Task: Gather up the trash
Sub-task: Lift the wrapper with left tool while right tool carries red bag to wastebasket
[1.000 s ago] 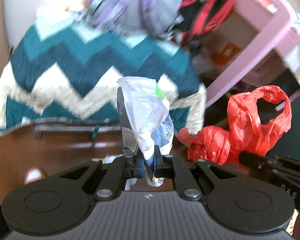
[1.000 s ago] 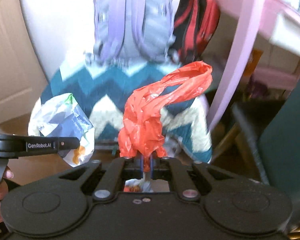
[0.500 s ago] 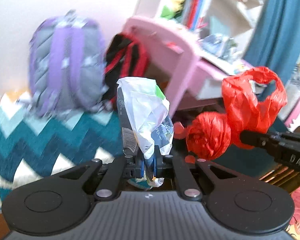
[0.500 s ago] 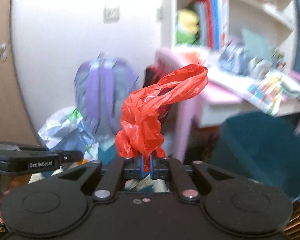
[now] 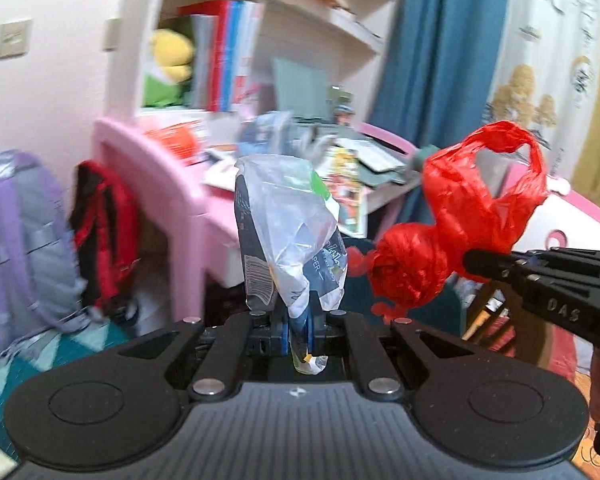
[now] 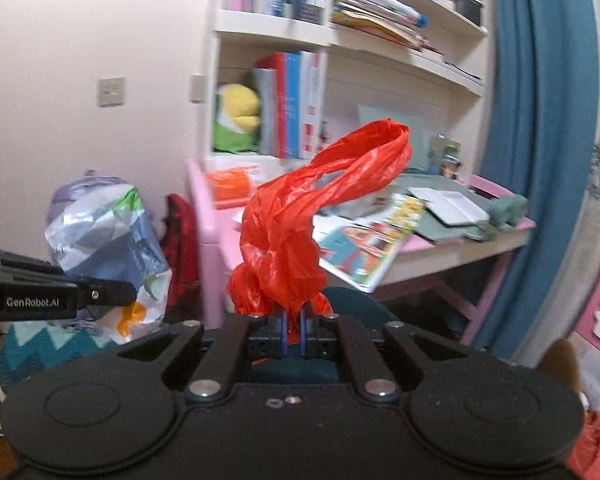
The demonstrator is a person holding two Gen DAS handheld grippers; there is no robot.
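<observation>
Two tools, each clamped on one piece of trash. The right tool (image 6: 294,330) pinches a red plastic bag (image 6: 300,232) rising toward 1 o'clock. The left tool (image 5: 298,330) pinches a crumpled wrapper (image 5: 288,232) standing at 12 o'clock, before the pink surface (image 5: 172,184).

Pink desk (image 6: 440,248), bookshelf (image 6: 380,64), blue curtain (image 6: 540,120), purple backpack (image 5: 16,232), zigzag rug (image 6: 48,344)

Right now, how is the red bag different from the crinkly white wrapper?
The red plastic bag is one plain colour; the white printed wrapper has writing, a barcode and green patches. The bag has a looped handle sticking up; the wrapper is a flattened packet. The right gripper pinches the bag, the left gripper the wrapper. Both are crumpled.
</observation>
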